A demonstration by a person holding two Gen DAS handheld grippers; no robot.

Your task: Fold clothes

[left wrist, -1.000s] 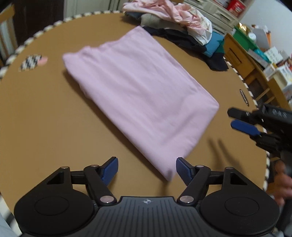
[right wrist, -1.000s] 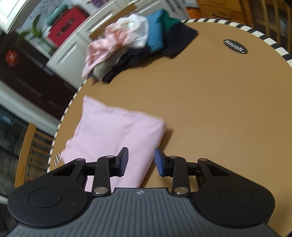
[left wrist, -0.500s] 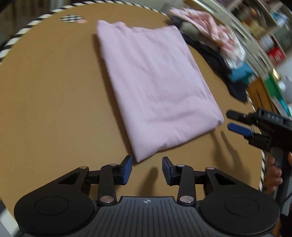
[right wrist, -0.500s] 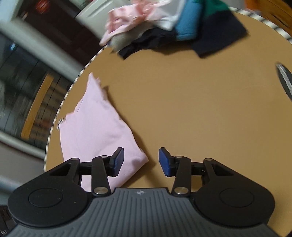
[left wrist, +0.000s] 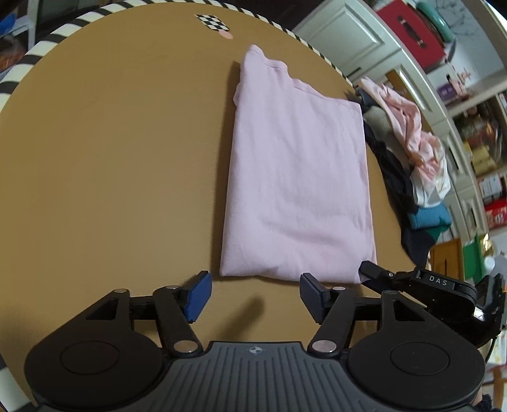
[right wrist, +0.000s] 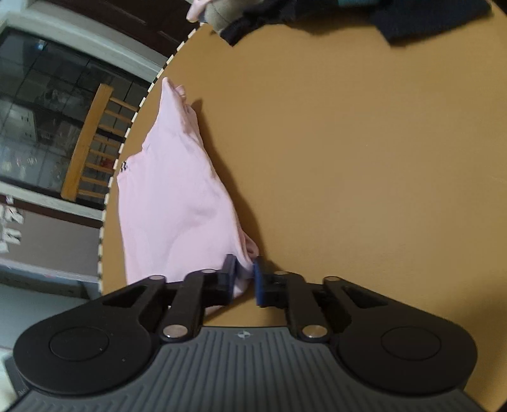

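A folded pink shirt (left wrist: 298, 190) lies flat on the round brown table (left wrist: 111, 158). My left gripper (left wrist: 253, 293) is open just short of the shirt's near edge, with nothing between its blue pads. My right gripper (right wrist: 244, 277) is shut on the shirt's near right corner; the shirt also shows in the right wrist view (right wrist: 177, 196). In the left wrist view the right gripper (left wrist: 374, 272) reaches in from the right and touches that corner.
A pile of unfolded clothes (left wrist: 408, 164), pink, white, black and teal, lies at the table's right edge and also shows in the right wrist view (right wrist: 317, 16). A wooden chair (right wrist: 92, 142) stands beyond the table's striped rim. Cabinets and shelves (left wrist: 427, 63) stand behind.
My right gripper moved in and closed on the shirt's near right corner. My left gripper swung round to face the shirt's near edge and opened wider.
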